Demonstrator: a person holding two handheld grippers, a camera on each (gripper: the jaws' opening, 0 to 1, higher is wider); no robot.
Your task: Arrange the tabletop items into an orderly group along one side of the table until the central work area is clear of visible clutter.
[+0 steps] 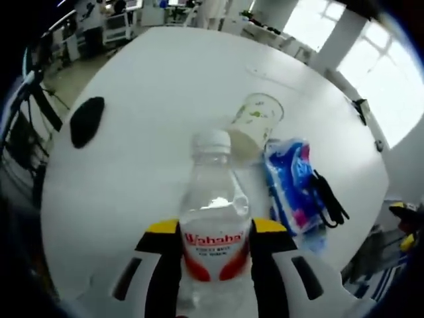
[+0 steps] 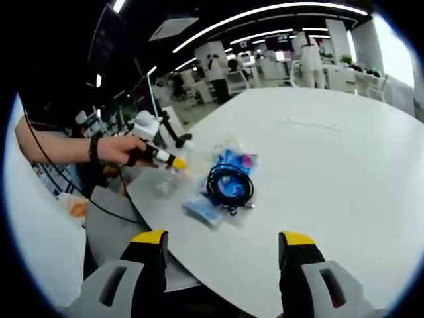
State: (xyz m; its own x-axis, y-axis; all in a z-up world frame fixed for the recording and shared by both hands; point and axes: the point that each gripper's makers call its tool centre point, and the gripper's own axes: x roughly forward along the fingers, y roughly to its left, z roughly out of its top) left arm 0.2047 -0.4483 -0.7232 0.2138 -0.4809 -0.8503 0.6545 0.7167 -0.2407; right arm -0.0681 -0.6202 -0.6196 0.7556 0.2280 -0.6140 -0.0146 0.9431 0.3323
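Clamped between the left gripper (image 1: 215,255) jaws: a clear Wahaha water bottle (image 1: 213,232), white cap up, low centre of the left gripper view.
Just past it on the white table (image 1: 165,99) a clear plastic cup (image 1: 255,122) lies tilted beside a blue tissue pack (image 1: 291,182); a black cable (image 1: 329,199) touches the pack, and a black mouse (image 1: 87,120) sits at the left. Right gripper view: right gripper (image 2: 222,255) jaws wide apart, holding nothing, bottom of frame; a coiled black cable (image 2: 230,185) rests on the blue pack (image 2: 215,199) at centre, with a hand (image 2: 122,149) holding the other gripper at the left.
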